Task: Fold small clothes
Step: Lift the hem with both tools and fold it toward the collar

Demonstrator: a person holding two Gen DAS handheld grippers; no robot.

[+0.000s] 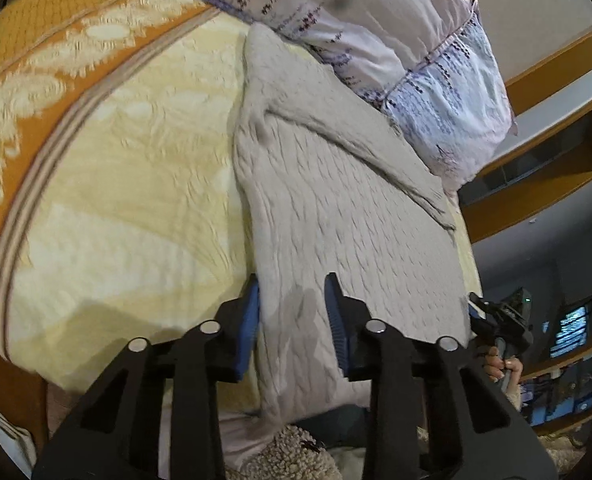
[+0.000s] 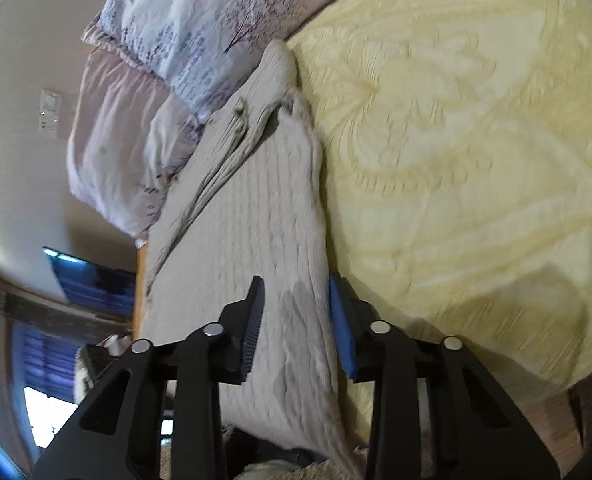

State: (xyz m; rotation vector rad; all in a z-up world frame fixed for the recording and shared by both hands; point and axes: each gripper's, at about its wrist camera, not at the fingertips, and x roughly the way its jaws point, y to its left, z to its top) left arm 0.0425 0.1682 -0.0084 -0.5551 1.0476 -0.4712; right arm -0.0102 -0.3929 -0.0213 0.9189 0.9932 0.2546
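Left wrist view: the left hand-held gripper has its blue-padded fingers spread wide on either side of a bunched near edge of the beige knit sweater, not clamped on it. The sweater lies flat on the yellow bedspread, running toward 12 o'clock, where it meets the floral pillow. Right wrist view: the right hand-held gripper likewise straddles the sweater's edge, released, with the bedspread at 3 o'clock.
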